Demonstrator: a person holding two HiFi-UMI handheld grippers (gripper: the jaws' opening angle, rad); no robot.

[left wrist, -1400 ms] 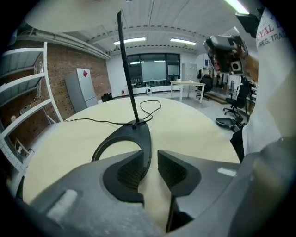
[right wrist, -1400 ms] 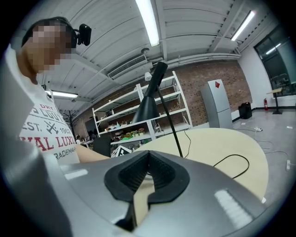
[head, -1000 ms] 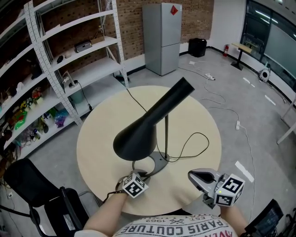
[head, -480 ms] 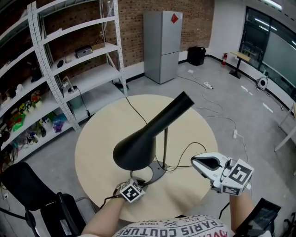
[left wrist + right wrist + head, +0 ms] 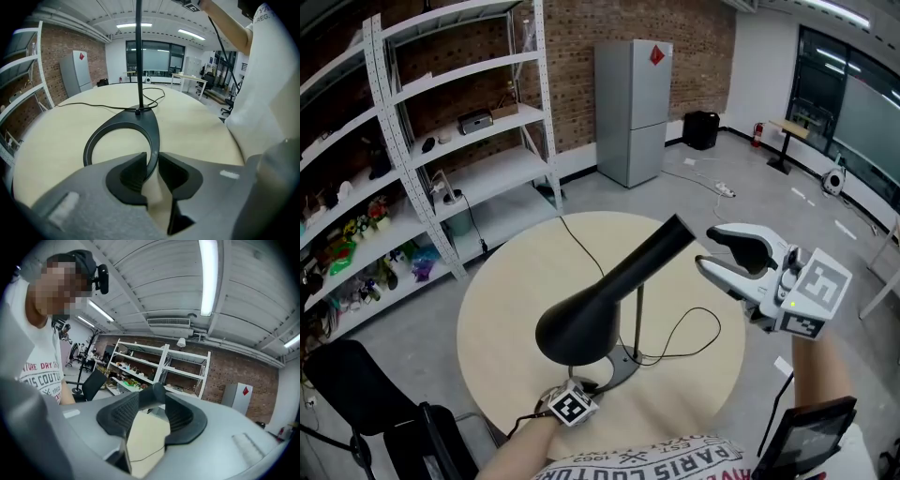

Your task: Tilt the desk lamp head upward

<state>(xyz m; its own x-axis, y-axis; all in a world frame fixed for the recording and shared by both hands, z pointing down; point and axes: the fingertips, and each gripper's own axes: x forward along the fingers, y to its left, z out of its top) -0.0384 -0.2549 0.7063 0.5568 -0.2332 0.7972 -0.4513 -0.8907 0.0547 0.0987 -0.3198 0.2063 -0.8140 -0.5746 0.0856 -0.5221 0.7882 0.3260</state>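
- The round pale surface (image 5: 506,281) carries the desk lamp, which stands a little right of its middle on a thin upright stem (image 5: 637,309).
- The lamp head (image 5: 595,309) is a long black cone set on a slant. Its wide mouth hangs low on the person's side, and its narrow end (image 5: 677,228) rides high on the far side. In the head view its long axis runs from lower left to upper right.
- The base (image 5: 152,131), a flat black ring, lies on the surface close to the person. The left tongs (image 5: 150,161) pinch its near rim, a pad pressed on each side, so that hand is busy pinning the lamp down.
- The right tongs (image 5: 709,249) hang level in the air just right of the narrow end and point leftward at it. Their jaws have just been opening and stand spread. The right gripper view shows the narrow end in line with the gap at the tips, with no pad pressing on it.
- The right hand is therefore much the nearer to the head. The coming move likely turns on closing across the cone's axis at that high narrow end and pressing it down, which would swing the mouth upward.
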